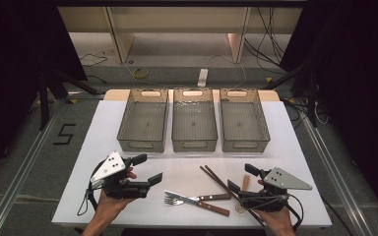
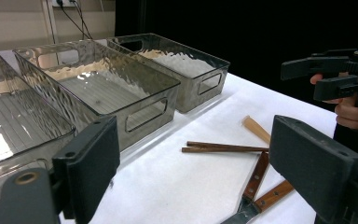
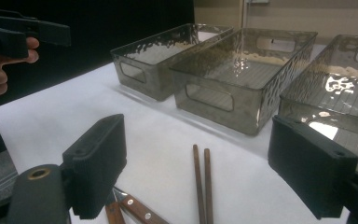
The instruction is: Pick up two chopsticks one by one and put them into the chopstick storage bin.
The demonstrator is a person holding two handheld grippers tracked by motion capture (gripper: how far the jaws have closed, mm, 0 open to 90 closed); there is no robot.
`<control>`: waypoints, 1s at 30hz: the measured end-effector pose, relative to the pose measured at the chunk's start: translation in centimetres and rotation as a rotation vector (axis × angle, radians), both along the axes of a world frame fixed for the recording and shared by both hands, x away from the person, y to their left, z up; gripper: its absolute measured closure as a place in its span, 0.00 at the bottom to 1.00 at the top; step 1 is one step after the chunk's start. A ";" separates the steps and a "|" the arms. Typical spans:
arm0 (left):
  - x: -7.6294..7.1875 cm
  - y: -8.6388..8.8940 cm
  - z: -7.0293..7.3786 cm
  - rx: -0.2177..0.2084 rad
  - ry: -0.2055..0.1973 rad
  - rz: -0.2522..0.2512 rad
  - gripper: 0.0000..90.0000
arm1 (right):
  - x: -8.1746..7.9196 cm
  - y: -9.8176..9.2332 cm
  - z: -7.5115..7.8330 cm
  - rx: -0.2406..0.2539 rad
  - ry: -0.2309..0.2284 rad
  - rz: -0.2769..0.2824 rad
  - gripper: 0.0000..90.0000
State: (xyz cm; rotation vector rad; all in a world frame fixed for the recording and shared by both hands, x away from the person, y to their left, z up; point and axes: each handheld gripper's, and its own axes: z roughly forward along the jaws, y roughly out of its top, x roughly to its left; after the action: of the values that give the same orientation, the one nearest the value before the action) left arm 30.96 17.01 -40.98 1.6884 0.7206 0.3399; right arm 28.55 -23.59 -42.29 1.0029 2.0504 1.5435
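Both grippers, left [image 1: 150,168] and right [image 1: 240,178] (jaws apart), flank cutlery [image 1: 197,200] near the table [image 1: 78,196] edge.

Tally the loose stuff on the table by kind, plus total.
Bins: 3
Chopsticks: 2
Fork: 1
Knife: 1
Light wooden utensil, type unclear: 1
Total: 8

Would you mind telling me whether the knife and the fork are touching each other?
Touching. In the high view the knife lies across the fork, their wooden handles diverging to the right, with no gap where they cross.
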 end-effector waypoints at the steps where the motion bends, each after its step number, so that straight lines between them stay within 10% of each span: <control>1: 0.0 0.0 0.0 0.001 0.000 0.000 0.18 | 0.0 0.0 0.0 -0.002 0.004 0.001 0.23; 12: 0.0 0.0 0.0 -0.002 -0.006 0.008 0.18 | 0.4 0.3 1.0 -0.128 0.072 0.042 0.36; 30: 0.0 -0.1 0.0 -0.001 -0.006 0.006 0.18 | 2.9 2.2 -0.4 -0.523 0.351 0.107 0.65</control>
State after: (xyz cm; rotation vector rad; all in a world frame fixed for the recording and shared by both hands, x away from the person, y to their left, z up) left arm 30.96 16.94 -41.00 1.6845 0.7209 0.3487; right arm 31.48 -21.39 -42.68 1.0127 2.5919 0.8263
